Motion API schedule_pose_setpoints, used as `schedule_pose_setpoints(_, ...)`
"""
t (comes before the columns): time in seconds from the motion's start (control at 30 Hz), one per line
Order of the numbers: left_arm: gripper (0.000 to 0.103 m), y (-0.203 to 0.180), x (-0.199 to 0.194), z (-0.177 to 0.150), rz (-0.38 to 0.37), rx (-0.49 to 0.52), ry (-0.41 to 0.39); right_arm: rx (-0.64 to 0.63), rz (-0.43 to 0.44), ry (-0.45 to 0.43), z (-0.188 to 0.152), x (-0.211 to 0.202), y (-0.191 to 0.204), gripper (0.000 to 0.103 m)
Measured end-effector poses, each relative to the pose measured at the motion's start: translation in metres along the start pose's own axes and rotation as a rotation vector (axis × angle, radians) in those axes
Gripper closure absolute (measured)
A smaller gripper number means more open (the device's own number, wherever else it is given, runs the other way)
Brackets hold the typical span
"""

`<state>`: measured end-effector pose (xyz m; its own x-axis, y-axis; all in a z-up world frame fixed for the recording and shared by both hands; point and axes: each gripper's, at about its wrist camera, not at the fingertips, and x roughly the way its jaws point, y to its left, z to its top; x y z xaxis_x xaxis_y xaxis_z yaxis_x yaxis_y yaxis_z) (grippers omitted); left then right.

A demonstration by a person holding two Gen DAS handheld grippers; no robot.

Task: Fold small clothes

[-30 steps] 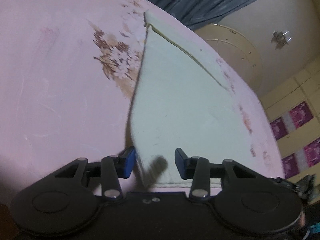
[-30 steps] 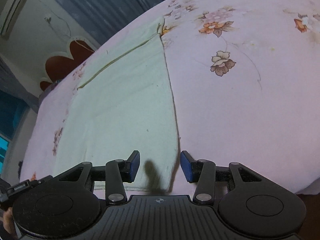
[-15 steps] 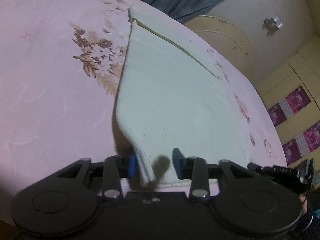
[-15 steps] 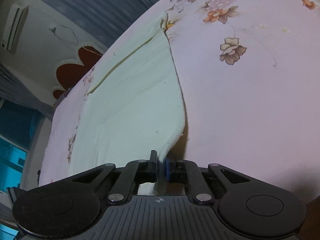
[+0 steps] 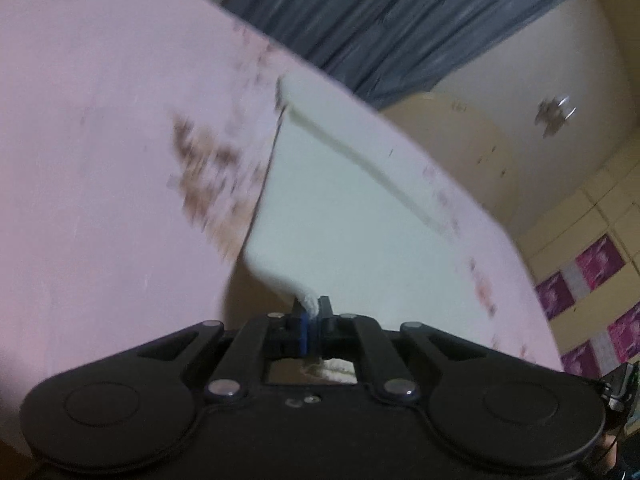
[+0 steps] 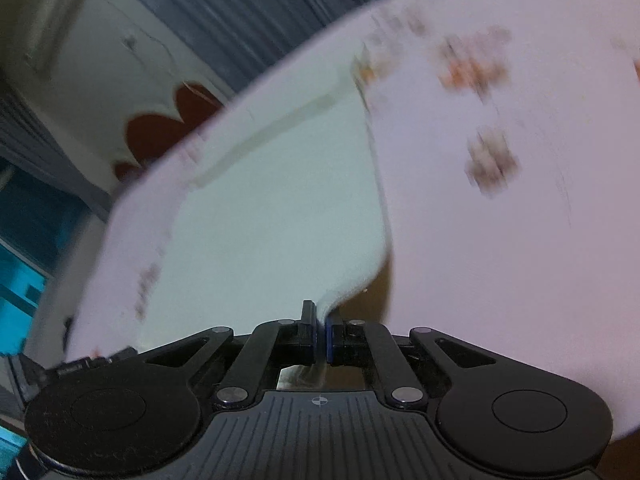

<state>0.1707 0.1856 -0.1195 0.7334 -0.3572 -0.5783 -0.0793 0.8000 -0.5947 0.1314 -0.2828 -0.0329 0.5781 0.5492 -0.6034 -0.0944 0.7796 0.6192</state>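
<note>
Two wrist views, both blurred, show a pale green cloth point(image 5: 352, 216) lying on a pink bedsheet point(image 5: 100, 200) printed with brown flowers. In the left wrist view, the left tongs point(image 5: 311, 312) sit at the bottom centre, closed tight on the cloth's near left corner, which is lifted off the sheet and curls up into the jaws. Beyond, the cloth spreads flat toward the upper middle of the frame, with grey-blue curtains point(image 5: 400, 20) at the top. In the right wrist view, the right tongs point(image 6: 321, 322) at the bottom centre are likewise pinched closed on the cloth's point(image 6: 280, 220) near right corner, raised above the bedsheet point(image 6: 520, 240), which fills the right side of the frame.
</note>
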Motion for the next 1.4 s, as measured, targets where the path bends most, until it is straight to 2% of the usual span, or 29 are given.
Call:
schedule_pose_setpoints(0.17,0.099,-0.026,0.004,0.054,-0.07,0.022,-0.115,-0.076,0.044,-0.109,0.056,-0.002,0.034,0.1)
schedule_pose_setpoints(0.4,0.099,-0.05,0.073,0.147,-0.115,0.068,-0.17,-0.104,0.032,-0.179,0.152,0.047,0.051,0.1)
schedule_pose_setpoints(0.53,0.099,-0.047,0.124,0.191,-0.117,0.066,-0.143,-0.06,0.002,-0.171,0.205,0.089,0.04,0.1)
schedule_pose_setpoints(0.67,0.099,-0.034,0.175,0.223,-0.113,0.022,-0.082,0.01,-0.03,-0.141,0.247,0.141,0.02,0.1)
schedule_pose_setpoints(0.8,0.099,-0.017,0.23,0.247,-0.089,0.003,-0.011,0.074,-0.066,-0.096,0.273,0.19,-0.004,0.1)
schedule_pose_setpoints(0.93,0.099,-0.003,0.268,0.26,-0.073,-0.004,0.051,0.143,-0.097,-0.053,0.291,0.235,-0.03,0.1)
schedule_pose_setpoints(1.0,0.097,0.003,0.284,0.265,-0.087,-0.004,0.074,0.187,-0.072,-0.041,0.296,0.248,-0.04,0.099)
schedule_pose_setpoints(1.03,0.091,0.005,0.287,0.268,-0.097,-0.006,0.069,0.21,-0.043,-0.044,0.299,0.253,-0.045,0.099)
schedule_pose_setpoints(1.07,0.074,0.007,0.286,0.27,-0.114,-0.017,0.042,0.24,-0.033,-0.044,0.302,0.256,-0.05,0.095)
schedule_pose_setpoints(1.1,0.064,0.01,0.282,0.271,-0.141,-0.036,0.003,0.262,-0.045,-0.055,0.305,0.256,-0.053,0.06)
schedule_pose_setpoints(1.13,0.05,0.011,0.276,0.271,-0.147,-0.044,-0.024,0.253,-0.066,-0.104,0.307,0.249,-0.053,0.036)
schedule_pose_setpoints(1.17,0.042,0.011,0.274,0.274,-0.141,-0.041,-0.051,0.223,-0.073,-0.153,0.307,0.243,-0.052,0.02)
schedule_pose_setpoints(1.23,0.043,0.013,0.269,0.276,-0.139,-0.021,-0.078,0.201,-0.074,-0.162,0.31,0.236,-0.053,0.02)
schedule_pose_setpoints(1.27,0.048,0.014,0.27,0.278,-0.134,-0.002,-0.062,0.182,-0.074,-0.165,0.31,0.234,-0.053,0.02)
schedule_pose_setpoints(1.33,0.058,0.009,0.275,0.279,-0.104,0.07,-0.017,0.102,-0.101,-0.145,0.31,0.235,-0.048,0.03)
schedule_pose_setpoints(1.4,0.063,0.001,0.284,0.278,-0.07,0.162,0.037,0.027,-0.125,-0.097,0.31,0.248,-0.04,0.052)
